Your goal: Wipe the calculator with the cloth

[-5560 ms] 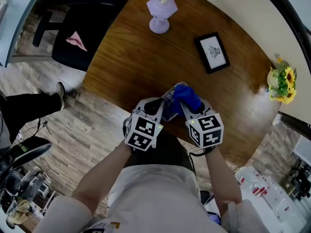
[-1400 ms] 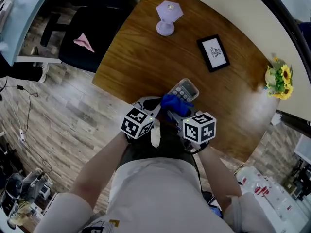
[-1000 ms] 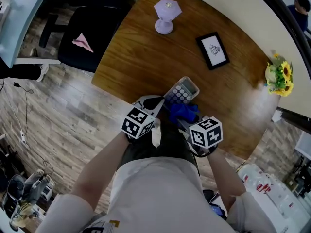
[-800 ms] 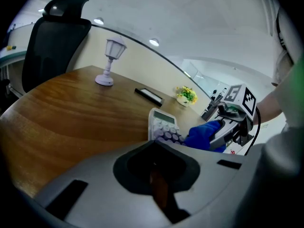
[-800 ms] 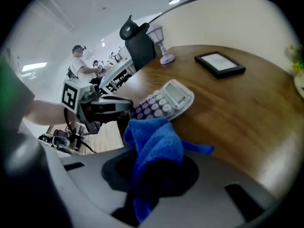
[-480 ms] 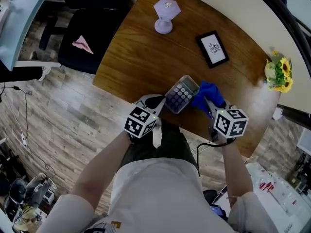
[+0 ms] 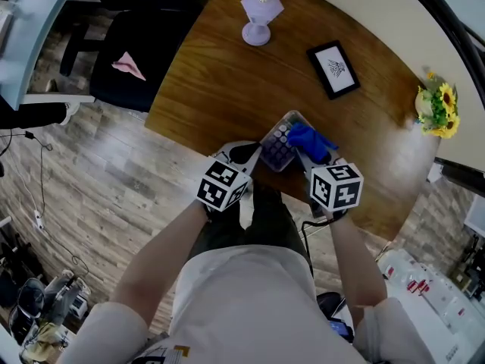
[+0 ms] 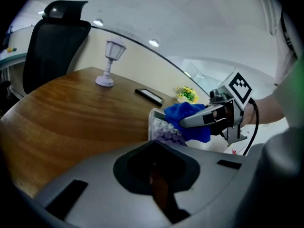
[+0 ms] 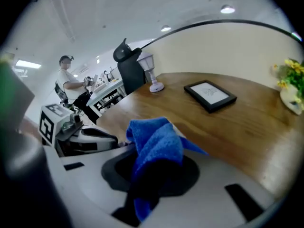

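A grey calculator (image 7: 277,139) with pale keys sticks out over the front edge of the round wooden table (image 7: 220,82). My left gripper (image 7: 252,155) is shut on its near end and holds it slightly raised. In the left gripper view the calculator (image 8: 163,127) juts forward from the jaws. My right gripper (image 7: 309,152) is shut on a bunched blue cloth (image 7: 308,139), which lies on the calculator's right side and far end. The cloth (image 9: 155,145) fills the right gripper view and hides the keys beneath it. The right gripper (image 8: 194,120) comes in from the right in the left gripper view.
A lilac lamp (image 7: 258,12) stands at the table's far side and a black picture frame (image 7: 333,68) lies right of it. Yellow flowers (image 7: 436,112) sit at the right edge. A black chair (image 7: 125,59) holding a pink item stands to the left, off the table.
Half a second ago the right gripper had swung the cloth off to the calculator's right. It has come back left, and the cloth rests on the calculator again. The left gripper has hardly moved.
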